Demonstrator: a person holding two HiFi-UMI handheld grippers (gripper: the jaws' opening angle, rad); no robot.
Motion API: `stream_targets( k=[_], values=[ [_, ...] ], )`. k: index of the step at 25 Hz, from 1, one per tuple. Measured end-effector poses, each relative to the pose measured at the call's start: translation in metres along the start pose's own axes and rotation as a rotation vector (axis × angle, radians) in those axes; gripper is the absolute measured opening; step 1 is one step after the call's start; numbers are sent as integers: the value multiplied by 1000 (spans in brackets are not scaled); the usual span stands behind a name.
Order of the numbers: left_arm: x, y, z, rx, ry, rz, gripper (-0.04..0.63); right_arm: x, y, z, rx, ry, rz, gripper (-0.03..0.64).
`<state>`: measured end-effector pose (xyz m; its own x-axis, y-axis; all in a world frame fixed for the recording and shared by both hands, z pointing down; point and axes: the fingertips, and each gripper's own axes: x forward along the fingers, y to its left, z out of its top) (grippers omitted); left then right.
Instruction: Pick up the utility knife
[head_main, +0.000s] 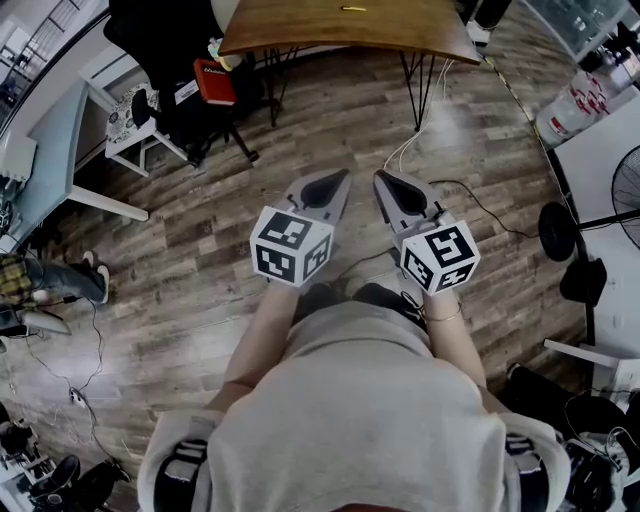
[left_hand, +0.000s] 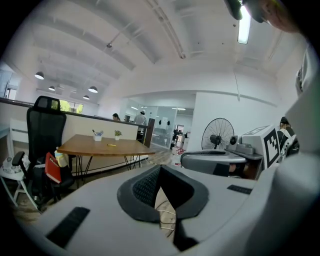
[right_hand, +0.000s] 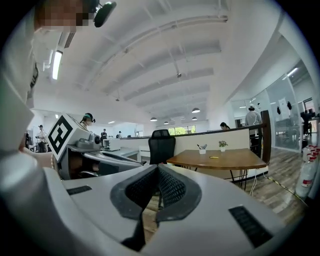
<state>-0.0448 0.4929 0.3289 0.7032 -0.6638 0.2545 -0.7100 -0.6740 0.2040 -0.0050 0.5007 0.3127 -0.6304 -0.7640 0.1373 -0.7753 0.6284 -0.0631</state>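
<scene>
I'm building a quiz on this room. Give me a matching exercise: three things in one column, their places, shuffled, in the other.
1 utility knife
2 red case
3 fan

A on the black office chair
B standing on the floor
C on the wooden table

Pairs: 1-C, 2-A, 3-B

Grey-brown plank floor (head_main: 200, 230) is stretching across an open office, with cables (head_main: 480, 205) trailing over it. A wooden table (head_main: 300, 25) is standing on thin black legs, a black office chair (right_hand: 161, 142) sitting near it. A fan (left_hand: 217, 135) is standing by the white wall (left_hand: 215, 107), and round lamps (left_hand: 93, 89) are glowing under the white ceiling (left_hand: 150, 50)
</scene>
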Motion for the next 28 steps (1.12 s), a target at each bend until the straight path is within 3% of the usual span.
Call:
stream_targets(
  k=[7,10,18,28],
  values=[
    [19,-5,-2,-10,5,25,12,-12,-23,-1,-7,0,-7,14],
    [26,-8,-3,-17,2,40,12,-16,-31,-3,8,0,16,105],
    [35,-12,-15,-31,34,75,12,-14,-49,-16,21,8,17,163],
    [67,20,-18,-65,75,70,12,11,-86,-27,64,35,-45,173]
  ],
)
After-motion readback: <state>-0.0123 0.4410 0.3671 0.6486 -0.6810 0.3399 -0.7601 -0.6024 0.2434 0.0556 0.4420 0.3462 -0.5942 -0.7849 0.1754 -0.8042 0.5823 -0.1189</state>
